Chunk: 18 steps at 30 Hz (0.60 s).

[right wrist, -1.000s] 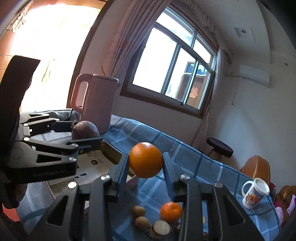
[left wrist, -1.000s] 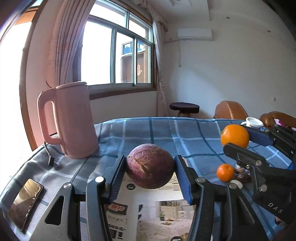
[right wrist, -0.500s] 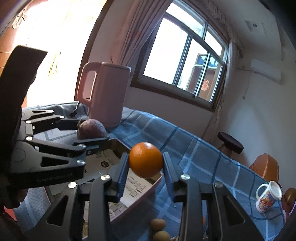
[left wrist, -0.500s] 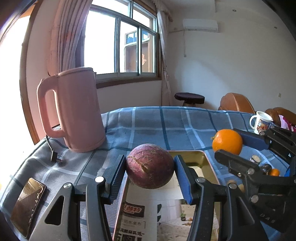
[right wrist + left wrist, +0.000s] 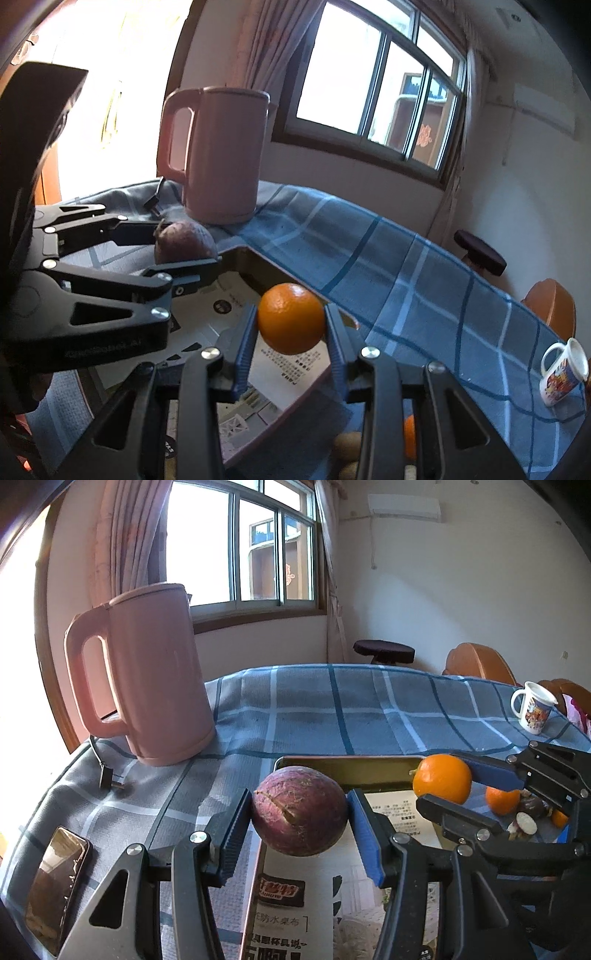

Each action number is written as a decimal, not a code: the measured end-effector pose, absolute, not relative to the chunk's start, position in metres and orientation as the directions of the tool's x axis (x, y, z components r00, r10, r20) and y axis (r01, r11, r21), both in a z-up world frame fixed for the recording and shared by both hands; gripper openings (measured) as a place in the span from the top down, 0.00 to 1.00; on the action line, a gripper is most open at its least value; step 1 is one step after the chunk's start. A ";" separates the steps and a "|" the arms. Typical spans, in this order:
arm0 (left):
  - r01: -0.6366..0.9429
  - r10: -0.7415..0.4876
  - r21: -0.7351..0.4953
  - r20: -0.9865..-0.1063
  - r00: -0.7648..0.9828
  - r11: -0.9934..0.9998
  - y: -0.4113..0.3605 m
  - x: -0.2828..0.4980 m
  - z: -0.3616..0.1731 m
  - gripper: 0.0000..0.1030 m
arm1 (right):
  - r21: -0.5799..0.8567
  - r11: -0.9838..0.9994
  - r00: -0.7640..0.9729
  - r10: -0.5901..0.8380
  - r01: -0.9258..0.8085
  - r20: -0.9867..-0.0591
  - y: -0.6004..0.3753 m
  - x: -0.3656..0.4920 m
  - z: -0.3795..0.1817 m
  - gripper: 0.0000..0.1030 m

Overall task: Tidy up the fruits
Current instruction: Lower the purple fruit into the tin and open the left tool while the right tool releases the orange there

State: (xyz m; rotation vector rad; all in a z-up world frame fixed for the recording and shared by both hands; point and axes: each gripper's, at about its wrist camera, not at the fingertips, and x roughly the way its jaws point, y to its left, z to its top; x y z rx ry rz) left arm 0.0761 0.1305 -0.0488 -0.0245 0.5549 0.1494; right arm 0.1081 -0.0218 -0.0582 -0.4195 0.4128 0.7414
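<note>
My left gripper (image 5: 300, 818) is shut on a round purple fruit (image 5: 300, 810) and holds it over the near left part of a paper-lined tray (image 5: 347, 768). My right gripper (image 5: 290, 323) is shut on an orange (image 5: 290, 317) above the tray's right side (image 5: 284, 406). The orange also shows in the left wrist view (image 5: 441, 778), and the purple fruit in the right wrist view (image 5: 184, 242). A second orange (image 5: 502, 799) and small brown fruits (image 5: 347, 446) lie on the cloth right of the tray.
A pink kettle (image 5: 147, 672) with its cord and plug (image 5: 110, 779) stands at the back left. A phone (image 5: 55, 882) lies at the near left. A printed mug (image 5: 533, 707) stands at the far right. A blue checked cloth (image 5: 369, 709) covers the table.
Both grippers, each still holding its fruit, have moved left and down over the tray. The kettle now looks closer and the loose fruits have slid to the right of view.
</note>
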 end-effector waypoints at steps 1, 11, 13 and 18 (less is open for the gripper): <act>-0.148 0.136 0.021 -0.532 0.836 0.989 0.130 0.077 -0.050 0.46 | -0.219 0.663 0.665 0.552 -0.716 -0.503 -0.021 0.109 -0.059 0.62; -0.138 0.137 0.041 -0.567 0.812 0.990 0.130 0.083 -0.058 0.46 | -0.217 0.651 0.642 0.532 -0.727 -0.552 -0.012 0.114 -0.070 0.62; -0.135 0.135 0.042 -0.572 0.809 0.990 0.129 0.084 -0.058 0.46 | -0.218 0.649 0.639 0.531 -0.729 -0.556 -0.011 0.114 -0.071 0.62; -0.124 0.136 0.061 -0.586 0.799 0.990 0.127 0.086 -0.060 0.46 | -0.224 0.642 0.633 0.525 -0.733 -0.570 -0.007 0.114 -0.074 0.62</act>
